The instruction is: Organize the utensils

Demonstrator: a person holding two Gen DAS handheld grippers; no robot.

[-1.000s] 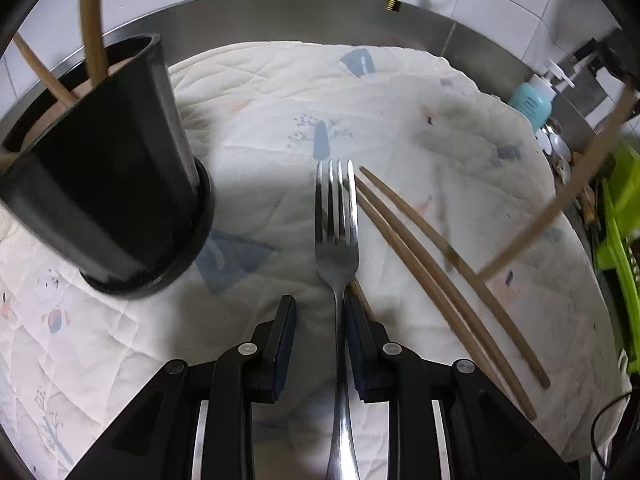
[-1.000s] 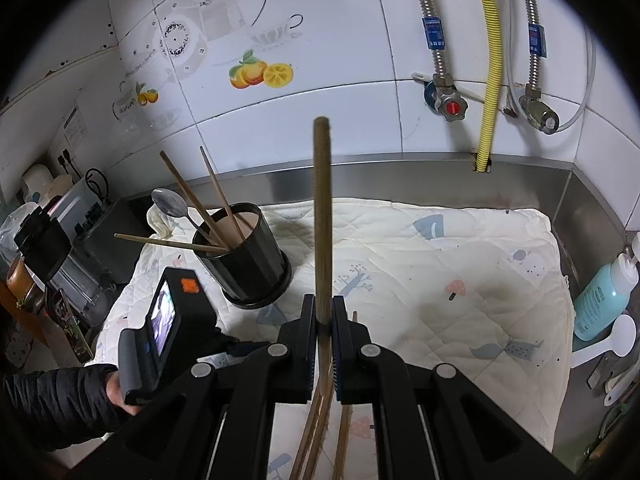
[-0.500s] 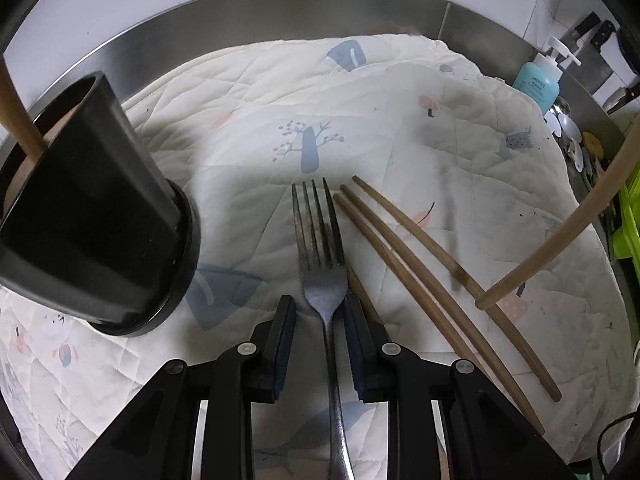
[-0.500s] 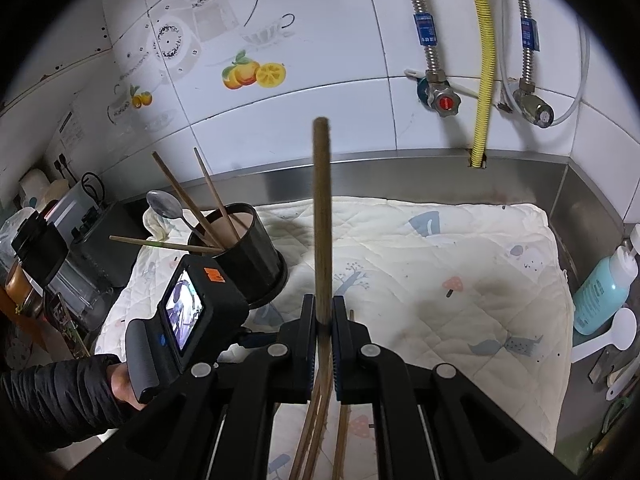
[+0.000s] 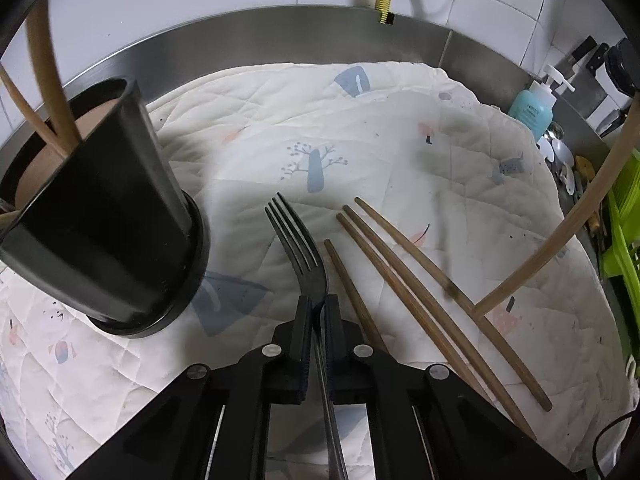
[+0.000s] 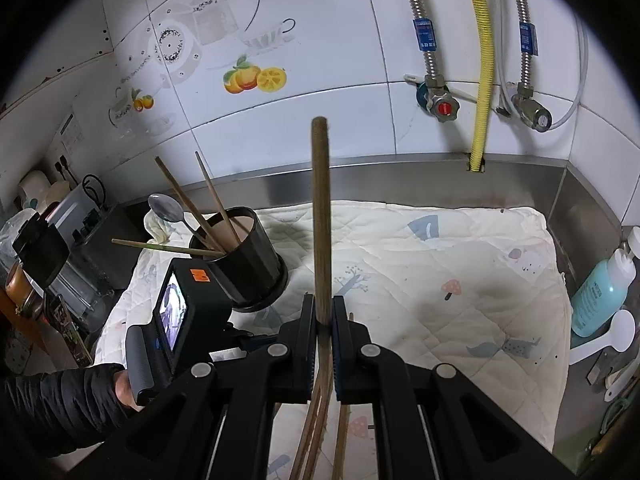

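My left gripper (image 5: 318, 304) is shut on the neck of a steel fork (image 5: 298, 244), whose tines point up and to the left over the white quilted cloth (image 5: 360, 128). A black utensil holder (image 5: 108, 232) stands just left of it with chopsticks and a spoon inside. Three brown chopsticks (image 5: 420, 300) lie on the cloth to the fork's right. In the right wrist view my right gripper (image 6: 324, 304) is shut on one chopstick (image 6: 321, 220), which stands upright above the cloth. The holder (image 6: 248, 264) is ahead and to its left.
A steel backsplash (image 5: 280, 40) rims the cloth. A teal pump bottle (image 6: 600, 292) and a white spoon (image 6: 612, 336) stand at the right edge beside a green rack (image 5: 624, 240). A dark sleeve (image 6: 52, 404) holds the left unit. Pipes and valves (image 6: 440, 100) hang on the tiled wall.
The left jaws have closed onto the fork's neck, and the fork has tipped so its tines point left. The right gripper and its chopstick have stayed still.
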